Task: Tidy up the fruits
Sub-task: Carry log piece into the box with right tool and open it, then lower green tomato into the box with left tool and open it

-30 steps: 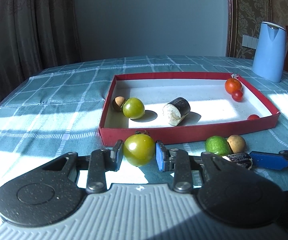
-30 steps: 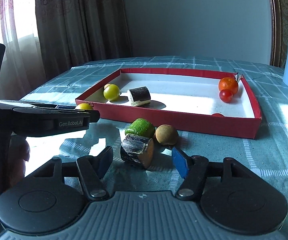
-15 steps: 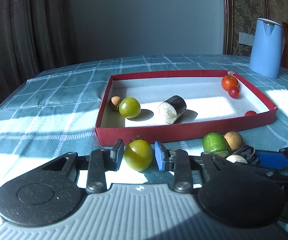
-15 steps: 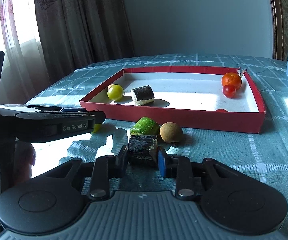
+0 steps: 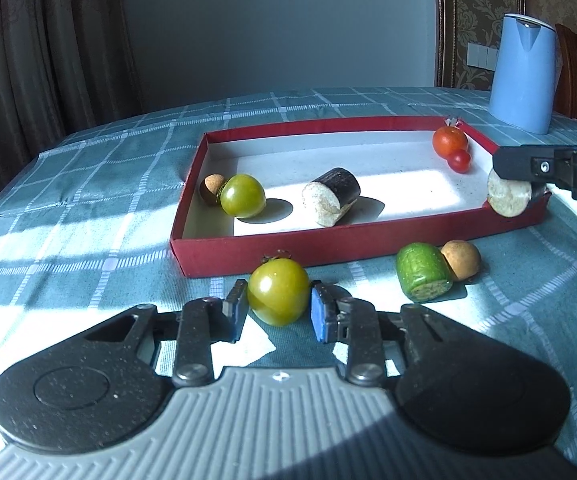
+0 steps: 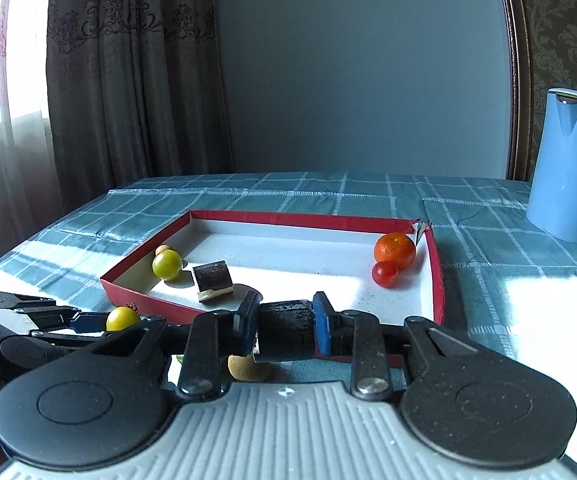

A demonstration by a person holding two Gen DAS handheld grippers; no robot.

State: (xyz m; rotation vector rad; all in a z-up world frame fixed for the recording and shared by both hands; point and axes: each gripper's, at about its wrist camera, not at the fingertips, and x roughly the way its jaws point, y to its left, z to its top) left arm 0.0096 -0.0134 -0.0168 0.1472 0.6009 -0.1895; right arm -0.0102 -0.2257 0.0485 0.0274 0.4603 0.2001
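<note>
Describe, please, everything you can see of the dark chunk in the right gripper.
The chunk is a short cylinder with dark, rough skin and a pale, spongy cut end. The right gripper clamps it between its fingers, lifted over the red tray's near right rim. Nothing else visibly touches it.

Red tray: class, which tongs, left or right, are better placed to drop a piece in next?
Right. The right tongs grip the dark log piece at the red tray rim. The left tongs flank the green tomato, apparently on the cloth outside.
</note>
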